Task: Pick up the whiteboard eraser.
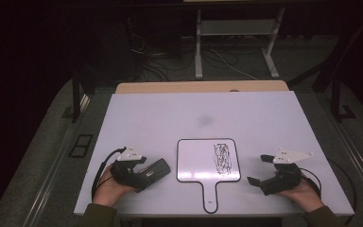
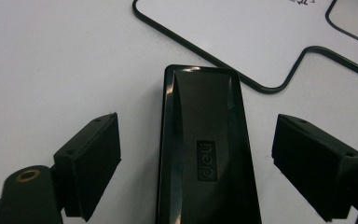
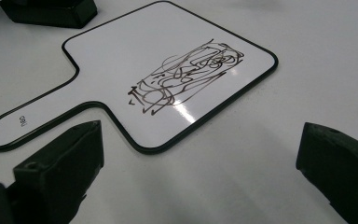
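One scribbled paddle whiteboard [image 1: 208, 161] on one white table [image 1: 170, 113], one black eraser [image 2: 205, 154] just left of it between the left gripper's [image 2: 196, 163] parted jaws, untouched, right gripper [image 3: 200, 177] wide open, empty, right of the whiteboard.

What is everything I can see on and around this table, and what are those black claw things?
Whiteboard eraser: one, black, on the table left of the paddle board, between the left jaws, gaps on both sides.
Handheld whiteboard: one, white with black rim, table centre, handle toward the person.
Scribble: one, black, on the board's right half.
Table: one, white top.
Desk frame: one, pale, on the floor behind.
Left gripper: one, black, open around the eraser.
Right gripper: one, black, open, holding nothing.
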`<state>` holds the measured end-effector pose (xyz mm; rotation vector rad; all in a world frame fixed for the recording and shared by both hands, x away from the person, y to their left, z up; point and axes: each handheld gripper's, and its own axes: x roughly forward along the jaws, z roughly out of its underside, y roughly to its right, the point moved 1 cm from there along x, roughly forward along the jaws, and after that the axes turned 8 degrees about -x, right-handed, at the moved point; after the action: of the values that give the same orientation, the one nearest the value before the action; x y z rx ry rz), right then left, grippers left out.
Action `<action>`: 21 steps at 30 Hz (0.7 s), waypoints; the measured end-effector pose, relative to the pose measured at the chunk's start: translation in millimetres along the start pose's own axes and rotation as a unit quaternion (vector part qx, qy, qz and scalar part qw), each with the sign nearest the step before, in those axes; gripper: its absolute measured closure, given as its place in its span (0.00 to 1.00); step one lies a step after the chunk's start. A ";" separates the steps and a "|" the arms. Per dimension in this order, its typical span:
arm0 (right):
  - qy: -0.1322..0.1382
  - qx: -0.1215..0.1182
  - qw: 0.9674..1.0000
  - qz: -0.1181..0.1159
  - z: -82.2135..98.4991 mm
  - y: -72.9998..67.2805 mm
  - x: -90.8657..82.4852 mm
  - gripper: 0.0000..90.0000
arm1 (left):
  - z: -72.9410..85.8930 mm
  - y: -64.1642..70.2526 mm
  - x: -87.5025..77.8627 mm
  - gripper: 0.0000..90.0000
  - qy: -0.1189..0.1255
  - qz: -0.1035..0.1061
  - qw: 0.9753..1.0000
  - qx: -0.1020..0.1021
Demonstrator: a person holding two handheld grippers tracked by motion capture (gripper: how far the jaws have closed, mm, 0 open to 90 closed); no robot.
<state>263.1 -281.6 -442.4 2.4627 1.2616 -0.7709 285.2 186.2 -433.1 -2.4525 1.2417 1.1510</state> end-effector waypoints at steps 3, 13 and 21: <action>0.000 0.000 1.000 0.000 0.1 0.1 0.1 0.00 | 0.2 0.7 1.5 0.17 -0.010 -0.001 1.000 0.002; -0.004 -0.001 1.000 -0.001 0.5 0.2 0.8 0.00 | 0.4 2.2 9.2 0.21 -0.037 -0.006 0.999 0.011; -0.004 -0.001 1.000 -0.001 0.7 0.0 1.3 0.00 | -0.2 4.3 12.9 0.27 -0.047 -0.008 0.999 0.016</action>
<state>263.5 -281.0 -443.7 2.4540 1.2600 -0.7791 286.8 175.4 -441.2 -2.3517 1.2033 1.2177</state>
